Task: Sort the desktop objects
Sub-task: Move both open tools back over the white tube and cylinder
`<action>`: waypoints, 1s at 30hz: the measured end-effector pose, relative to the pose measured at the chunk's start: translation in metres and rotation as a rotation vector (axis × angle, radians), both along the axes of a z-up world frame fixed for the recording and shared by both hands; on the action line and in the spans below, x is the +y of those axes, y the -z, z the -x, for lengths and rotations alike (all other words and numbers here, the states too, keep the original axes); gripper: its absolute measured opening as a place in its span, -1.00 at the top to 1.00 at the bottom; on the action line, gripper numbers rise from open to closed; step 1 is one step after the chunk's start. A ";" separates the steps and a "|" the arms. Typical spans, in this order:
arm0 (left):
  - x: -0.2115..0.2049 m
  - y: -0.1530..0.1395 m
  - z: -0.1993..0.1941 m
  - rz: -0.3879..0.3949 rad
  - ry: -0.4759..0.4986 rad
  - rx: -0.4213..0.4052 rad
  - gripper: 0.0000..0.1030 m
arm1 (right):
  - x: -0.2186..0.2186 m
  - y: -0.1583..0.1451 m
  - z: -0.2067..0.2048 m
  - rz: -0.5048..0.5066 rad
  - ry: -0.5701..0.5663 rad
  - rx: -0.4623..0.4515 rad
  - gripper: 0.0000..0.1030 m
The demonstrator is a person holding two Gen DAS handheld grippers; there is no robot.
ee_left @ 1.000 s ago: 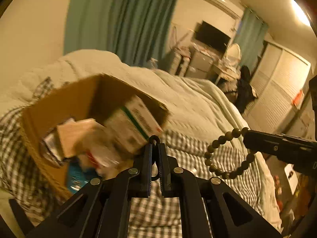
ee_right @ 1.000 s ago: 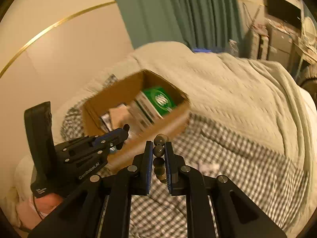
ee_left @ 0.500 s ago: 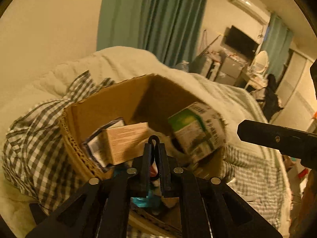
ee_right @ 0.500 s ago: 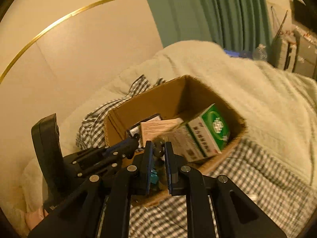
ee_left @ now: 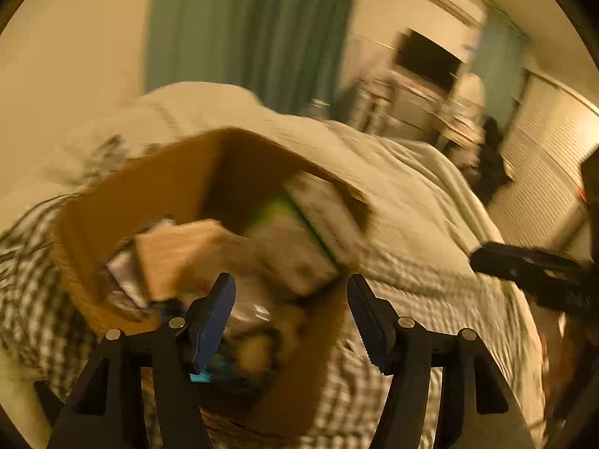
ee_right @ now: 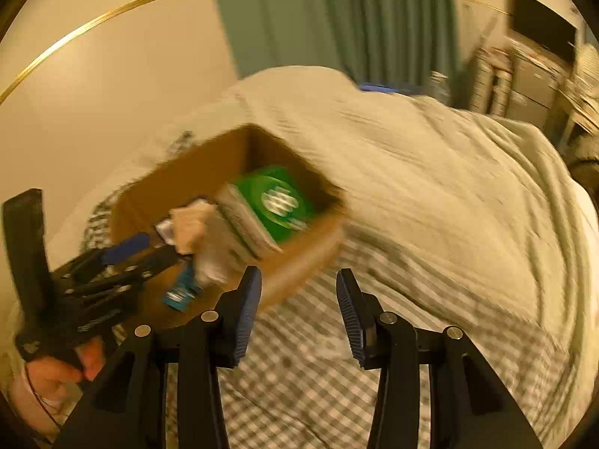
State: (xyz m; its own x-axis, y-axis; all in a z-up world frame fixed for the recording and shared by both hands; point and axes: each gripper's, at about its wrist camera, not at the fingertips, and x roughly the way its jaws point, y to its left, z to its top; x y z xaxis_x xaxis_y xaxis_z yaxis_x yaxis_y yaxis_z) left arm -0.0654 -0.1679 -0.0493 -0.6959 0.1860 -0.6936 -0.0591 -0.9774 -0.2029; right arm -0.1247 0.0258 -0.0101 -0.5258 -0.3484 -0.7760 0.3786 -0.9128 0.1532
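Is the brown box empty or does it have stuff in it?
It has stuff: the cardboard box holds a green packet and other items.

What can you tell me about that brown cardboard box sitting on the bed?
The cardboard box is plain brown corrugated card, open at the top, resting on the checked bedding beside a pale quilt. Inside, loosely piled, are a green-and-white carton leaning against a tan packet, with a small teal item low down. The left gripper, fingers spread, is over its near edge. The pictures are blurred, so any print is unreadable.
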 end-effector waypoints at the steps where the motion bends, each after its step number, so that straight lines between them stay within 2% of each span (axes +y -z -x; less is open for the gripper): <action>1: 0.013 0.000 -0.005 0.009 0.040 -0.003 -0.26 | 0.015 0.002 -0.004 -0.003 0.028 -0.012 0.19; 5: 0.051 0.003 -0.020 0.010 0.145 -0.017 -0.28 | 0.058 0.002 -0.024 0.006 0.091 -0.021 0.19; 10: 0.086 0.025 -0.036 0.000 0.207 -0.080 -0.30 | 0.090 0.011 -0.058 -0.010 0.091 -0.021 0.19; 14: 0.111 0.049 -0.047 0.059 0.231 -0.137 -0.30 | 0.101 0.027 -0.083 -0.034 0.059 -0.038 0.19; 19: 0.130 0.066 -0.051 0.115 0.237 -0.149 -0.30 | 0.113 0.056 -0.102 -0.082 0.032 -0.076 0.19; 24: 0.150 0.087 -0.033 0.141 0.247 -0.151 -0.30 | 0.132 0.083 -0.105 -0.086 0.032 -0.118 0.19; 30: 0.167 0.106 0.004 0.184 0.279 -0.143 -0.30 | 0.167 0.124 -0.085 -0.084 0.138 -0.227 0.19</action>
